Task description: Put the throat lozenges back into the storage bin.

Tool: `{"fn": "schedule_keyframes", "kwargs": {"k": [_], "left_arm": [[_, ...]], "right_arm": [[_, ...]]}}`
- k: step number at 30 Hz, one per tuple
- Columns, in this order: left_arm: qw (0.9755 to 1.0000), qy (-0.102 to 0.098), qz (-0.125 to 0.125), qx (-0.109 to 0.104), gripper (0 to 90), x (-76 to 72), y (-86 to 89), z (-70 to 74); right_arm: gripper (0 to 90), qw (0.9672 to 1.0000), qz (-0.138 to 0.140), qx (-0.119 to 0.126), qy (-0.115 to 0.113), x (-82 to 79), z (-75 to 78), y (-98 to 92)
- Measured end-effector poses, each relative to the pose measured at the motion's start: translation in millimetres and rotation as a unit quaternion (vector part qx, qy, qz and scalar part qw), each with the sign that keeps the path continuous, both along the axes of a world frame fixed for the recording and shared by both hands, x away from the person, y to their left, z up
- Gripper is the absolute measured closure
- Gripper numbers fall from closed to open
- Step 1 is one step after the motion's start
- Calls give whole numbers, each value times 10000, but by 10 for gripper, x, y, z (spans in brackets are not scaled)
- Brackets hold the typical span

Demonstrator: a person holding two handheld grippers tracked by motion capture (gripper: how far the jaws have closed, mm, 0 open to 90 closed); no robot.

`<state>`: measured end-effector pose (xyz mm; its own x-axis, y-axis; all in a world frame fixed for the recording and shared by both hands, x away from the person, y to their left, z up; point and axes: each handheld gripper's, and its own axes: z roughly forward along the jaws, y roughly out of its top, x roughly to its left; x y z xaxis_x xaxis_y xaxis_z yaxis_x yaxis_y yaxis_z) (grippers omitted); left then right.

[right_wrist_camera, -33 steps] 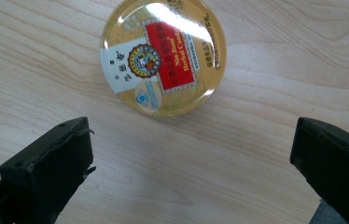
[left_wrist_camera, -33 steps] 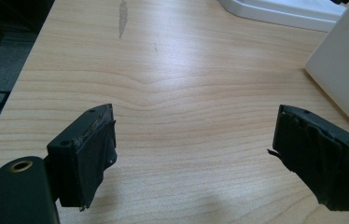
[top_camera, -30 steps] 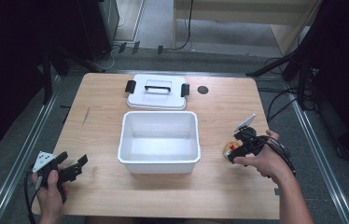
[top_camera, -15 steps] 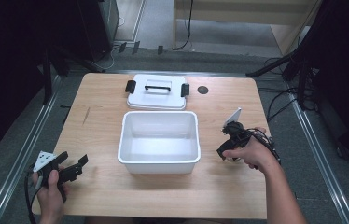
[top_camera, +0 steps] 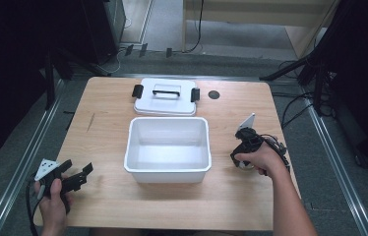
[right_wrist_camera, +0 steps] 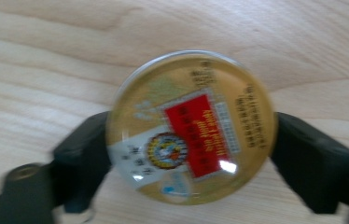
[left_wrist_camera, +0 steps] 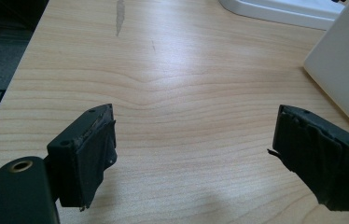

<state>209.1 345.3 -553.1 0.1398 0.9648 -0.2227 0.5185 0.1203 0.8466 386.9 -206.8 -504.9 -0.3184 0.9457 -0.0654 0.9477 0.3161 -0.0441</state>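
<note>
Print on the round tin is blurred; only a red panel, a small round emblem and rings of tiny unreadable writing show on its gold lid. The right gripper is clamped on the tin's rim from both sides, having just closed, low over the wooden table, right of the white tub. In the high view the hand hides the tin. The left gripper stands wide apart, empty.

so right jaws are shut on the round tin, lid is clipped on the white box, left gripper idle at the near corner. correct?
Not the lid: the high view shows the lid lying on the table behind the open white box. The rest stands: the right gripper grips the round tin, and the left gripper is idle.
</note>
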Motion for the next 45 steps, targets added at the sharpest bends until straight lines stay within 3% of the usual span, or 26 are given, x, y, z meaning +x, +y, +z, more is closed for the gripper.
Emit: {"fn": "schedule_keyframes", "kwargs": {"k": [3,16,31,40,43,45], "left_arm": [[10000,2,1,-3,139,0,0,0],[10000,-2,12,-3,140,0,-1,0],[10000,-2,21,-12,140,0,-1,0],[10000,-4,21,-12,140,0,0,0],[10000,-18,26,-19,140,2,0,-1],[10000,-13,24,-19,140,2,1,-1]], "right_arm": [[205,9999,25,123,17,-13,39,4],[206,9987,330,247,-298,-97,410,52],[206,9938,797,432,-637,-203,957,289],[206,9880,1185,538,-831,-261,1270,487],[206,9839,1395,596,-941,-280,1362,559],[206,9792,1597,645,-1068,-299,1421,608]]}}
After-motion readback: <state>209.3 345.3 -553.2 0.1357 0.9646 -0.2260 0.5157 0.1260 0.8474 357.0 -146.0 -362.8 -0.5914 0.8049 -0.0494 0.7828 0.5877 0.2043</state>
